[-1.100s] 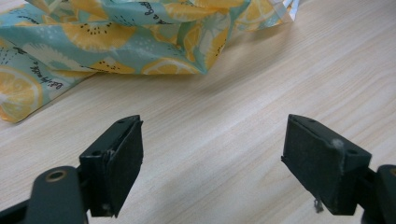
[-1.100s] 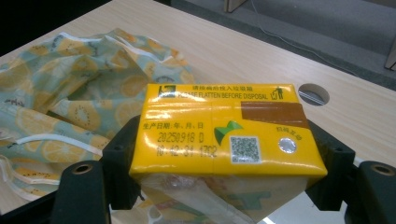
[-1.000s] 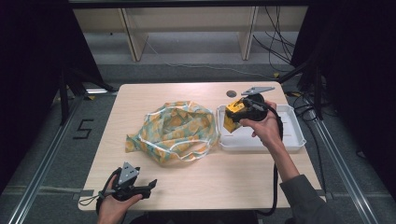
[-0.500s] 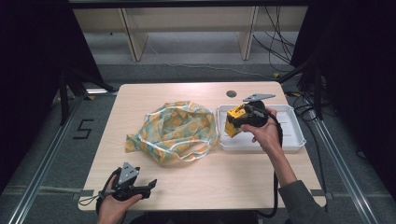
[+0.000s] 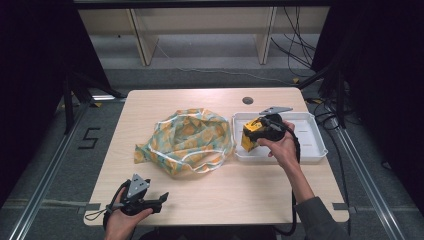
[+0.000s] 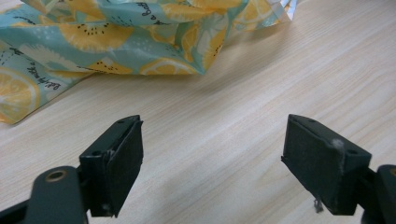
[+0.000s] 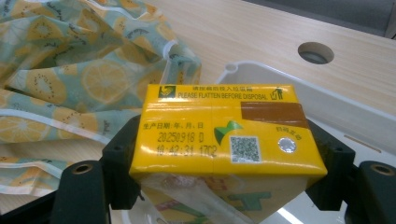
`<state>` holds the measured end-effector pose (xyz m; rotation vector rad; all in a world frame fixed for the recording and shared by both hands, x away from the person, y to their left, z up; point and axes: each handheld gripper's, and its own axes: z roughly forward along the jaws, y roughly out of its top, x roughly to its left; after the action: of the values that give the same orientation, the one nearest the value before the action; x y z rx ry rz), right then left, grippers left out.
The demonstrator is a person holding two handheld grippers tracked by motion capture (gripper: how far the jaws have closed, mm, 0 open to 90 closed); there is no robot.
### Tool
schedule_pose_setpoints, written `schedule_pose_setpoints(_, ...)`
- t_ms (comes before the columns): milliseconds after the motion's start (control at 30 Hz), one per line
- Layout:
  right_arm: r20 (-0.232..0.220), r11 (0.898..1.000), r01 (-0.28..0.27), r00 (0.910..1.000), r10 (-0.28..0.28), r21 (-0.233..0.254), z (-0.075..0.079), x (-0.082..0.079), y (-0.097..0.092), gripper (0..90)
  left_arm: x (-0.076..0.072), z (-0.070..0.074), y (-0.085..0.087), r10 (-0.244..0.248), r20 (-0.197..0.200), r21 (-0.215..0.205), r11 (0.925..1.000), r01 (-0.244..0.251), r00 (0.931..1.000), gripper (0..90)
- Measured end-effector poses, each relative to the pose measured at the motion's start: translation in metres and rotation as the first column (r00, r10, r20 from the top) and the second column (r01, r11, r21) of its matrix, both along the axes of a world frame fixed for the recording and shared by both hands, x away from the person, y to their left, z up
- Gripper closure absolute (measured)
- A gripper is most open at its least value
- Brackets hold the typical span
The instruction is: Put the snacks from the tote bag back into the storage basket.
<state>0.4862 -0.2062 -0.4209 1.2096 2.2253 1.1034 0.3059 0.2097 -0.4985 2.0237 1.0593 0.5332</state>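
Right gripper point(image 5: 250, 136) has come down with the yellow drink carton point(image 5: 251, 135) since the earlier frames; it now sits low over the left end of the white tray point(image 5: 315, 145). Left gripper point(image 5: 159, 199) hasn't moved.

Right gripper's jaws are clamped on the carton's two sides, one pad on each side. In the right gripper view the carton point(image 7: 224, 135) is top face up toward the camera: printed date code, QR square, foil straw-hole dot, brown strip at the far right corner. Can't tell whether its base touches the tray floor. The tray's rim point(image 7: 280, 79) runs behind it in that view.

Left gripper rests at the near left edge of the table point(image 5: 220, 200), held in the person's left hand point(image 5: 120, 222). Jaws spread wide, nothing between them, just bare wood in the left gripper view.

Lemon-print bag point(image 5: 187, 140) lies crumpled mid-table, just left of the tray, its right edge against or very close to the tray's left wall. It's well apart from the left gripper; in the left gripper view the bag point(image 6: 116, 37) lies beyond the jaws.

Round cable hole point(image 5: 247, 100) in the tabletop is far of the tray.
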Motion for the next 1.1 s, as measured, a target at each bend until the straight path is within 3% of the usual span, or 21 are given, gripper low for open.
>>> schedule_pose_setpoints(33,-0.016,1.0,0.014,0.9998,-0.014,0.001,0.0,-0.001,0.001,29.4,-0.001,0.001,0.001,-0.005,-0.006,0.024,0.9997,0.005,1.0,19.9)
schedule_pose_setpoints(67,-0.004,1.0,0.01,0.9999,-0.01,-0.009,-0.002,-0.001,0.001,29.3,-0.001,0.001,0.0,-0.006,-0.003,0.022,0.9997,0.006,1.0,19.9)
schedule_pose_setpoints(100,-0.04,1.0,0.028,0.9988,-0.028,0.008,-0.002,-0.002,0.003,29.3,-0.001,0.001,0.0,-0.003,-0.002,0.019,0.9998,0.003,1.0,19.9)
schedule_pose_setpoints(267,-0.004,1.0,0.011,0.9999,-0.011,-0.009,-0.01,0.001,0.002,29.4,0.0,0.0,-0.001,0.0,0.003,0.008,1.0,0.0,1.0,19.9)
schedule_pose_setpoints(300,-0.05,1.0,0.029,0.9983,-0.029,-0.007,-0.009,-0.001,0.003,29.3,0.0,0.0,-0.001,-0.001,0.002,0.012,0.9999,0.001,1.0,19.9)
schedule_pose_setpoints(333,-0.055,0.999,0.038,0.9978,-0.037,0.006,-0.01,-0.001,0.004,29.3,0.0,0.002,0.001,-0.011,-0.006,0.03,0.9995,0.012,0.9999,19.9)
schedule_pose_setpoints(367,-0.023,1.0,0.02,0.9995,-0.02,-0.001,-0.012,0.0,0.003,29.3,0.0,0.001,-0.001,0.0,0.002,0.007,1.0,-0.001,1.0,19.9)
schedule_pose_setpoints(500,-0.048,0.999,0.029,0.9984,-0.03,-0.021,-0.014,-0.003,0.007,29.3,0.0,0.001,-0.001,-0.006,0.0,0.006,1.0,0.006,1.0,19.9)
schedule_pose_setpoints(533,-0.027,0.999,0.01,0.9996,-0.011,-0.032,-0.016,-0.002,0.007,29.3,0.0,0.001,0.0,-0.014,-0.002,0.019,0.9997,0.014,0.9999,19.9)
schedule_pose_setpoints(667,-0.067,0.999,0.032,0.9972,-0.033,-0.022,-0.018,-0.005,0.012,29.3,0.0,0.002,0.001,-0.015,-0.002,0.017,0.9997,0.015,0.9999,19.9)
schedule_pose_setpoints(800,-0.057,0.999,0.038,0.9976,-0.039,-0.022,-0.019,-0.005,0.012,29.3,0.0,0.001,0.0,-0.016,-0.002,0.018,0.9997,0.016,0.9999,19.9)
schedule_pose_setpoints(833,-0.022,0.999,0.023,0.9995,-0.024,-0.041,-0.021,-0.003,0.01,29.3,0.0,0.001,0.0,-0.013,-0.002,0.014,0.9998,0.013,0.9999,19.9)
schedule_pose_setpoints(867,-0.056,0.998,0.044,0.9974,-0.046,-0.033,-0.021,-0.005,0.012,29.3,0.0,0.001,0.0,-0.013,-0.003,0.015,0.9998,0.013,0.9999,19.8)
schedule_pose_setpoints(933,-0.053,0.999,0.044,0.9976,-0.046,-0.026,-0.022,-0.005,0.013,29.3,0.0,0.001,0.0,-0.015,-0.002,0.015,0.9998,0.015,0.9999,19.8)
schedule_pose_setpoints(967,-0.024,0.998,0.032,0.9992,-0.033,-0.044,-0.023,-0.004,0.011,29.3,-0.001,-0.001,-0.001,-0.001,-0.004,-0.007,1.0,0.001,1.0,19.8)
schedule_pose_setpoints(1000,-0.03,0.998,0.033,0.999,-0.034,-0.05,-0.022,-0.006,0.012,29.3,0.0,0.001,0.0,-0.009,-0.005,0.026,0.9996,0.009,0.9999,19.9)
schedule_pose_setpoints(1033,-0.007,0.998,0.033,0.9994,-0.033,-0.053,-0.023,-0.006,0.012,29.3,0.0,0.001,0.0,-0.007,-0.005,0.024,0.9997,0.007,1.0,19.8)
schedule_pose_setpoints(1067,-0.038,0.998,0.048,0.998,-0.05,-0.045,-0.023,-0.009,0.015,29.3,0.0,0.001,0.0,-0.006,-0.003,0.02,0.9998,0.006,1.0,19.8)
schedule_pose_setpoints(1100,-0.017,0.997,0.046,0.9988,-0.047,-0.061,-0.024,-0.01,0.015,29.3,0.0,0.0,-0.001,0.001,0.002,0.009,1.0,-0.001,1.0,19.8)
